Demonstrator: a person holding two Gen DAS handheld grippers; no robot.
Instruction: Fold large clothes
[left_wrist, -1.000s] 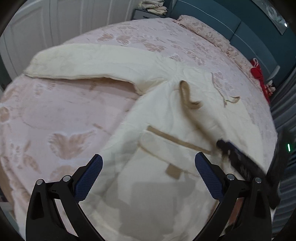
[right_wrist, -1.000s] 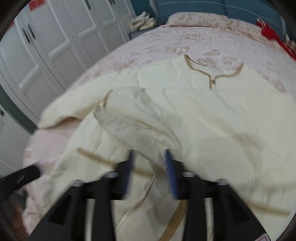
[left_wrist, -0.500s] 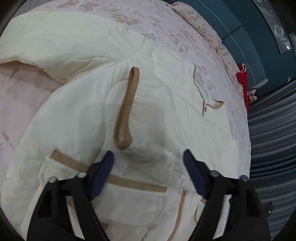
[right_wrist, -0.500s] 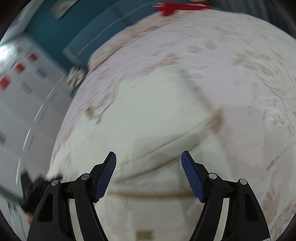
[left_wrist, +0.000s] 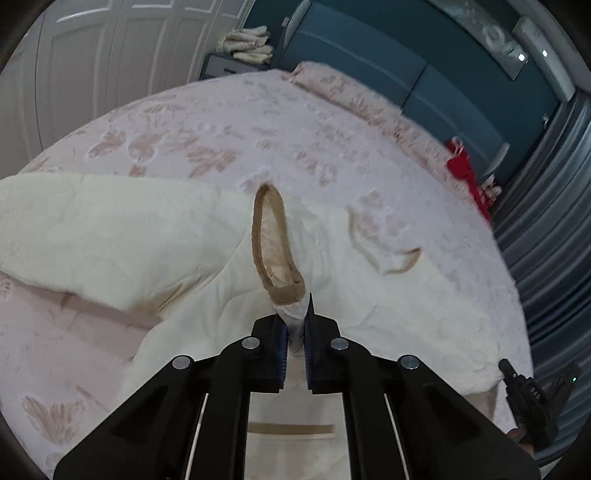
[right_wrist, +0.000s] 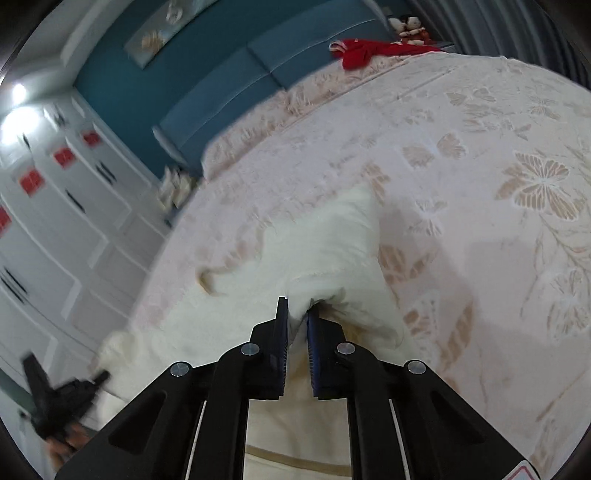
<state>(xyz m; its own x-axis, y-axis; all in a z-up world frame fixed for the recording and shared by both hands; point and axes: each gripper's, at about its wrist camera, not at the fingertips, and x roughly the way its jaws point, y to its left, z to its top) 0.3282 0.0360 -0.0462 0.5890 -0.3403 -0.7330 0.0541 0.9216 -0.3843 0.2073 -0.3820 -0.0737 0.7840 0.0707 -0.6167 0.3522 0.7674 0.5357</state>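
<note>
**Desk:** What have you got on the left?

**Me:** My left gripper (left_wrist: 295, 325) is pinching a fold of the cream quilted garment (left_wrist: 122, 240), just below the tan-trimmed cuff (left_wrist: 275, 243), which stands up right past the fingertips. Those jaws have just been closing, and now cloth is pressed between the blue pads (left_wrist: 282, 341).

**Desk:** And the right?

**Me:** My right gripper (right_wrist: 297, 325) has also just been closing, and it is clamped on a bunched ridge of the same garment. The cloth puffs up beyond the pads into a pale hump.

**Desk:** Where does the garment lie?

**Me:** Spread over the bed (left_wrist: 207, 140), on the pink bedspread with its leaf and butterfly pattern. In the left view one sleeve stretches away to the left, and the tan neckline trim (left_wrist: 384, 254) lies to the right of the cuff. A tan pocket band (left_wrist: 291, 429) shows below, between the gripper's arms.

**Desk:** Anything else around?

**Me:** A teal headboard (right_wrist: 229, 85) at the far end, something red (right_wrist: 364, 51) at the bed's edge, white wardrobe doors (left_wrist: 110, 55), and folded pale cloth on a bedside cabinet (left_wrist: 231, 68).
</note>
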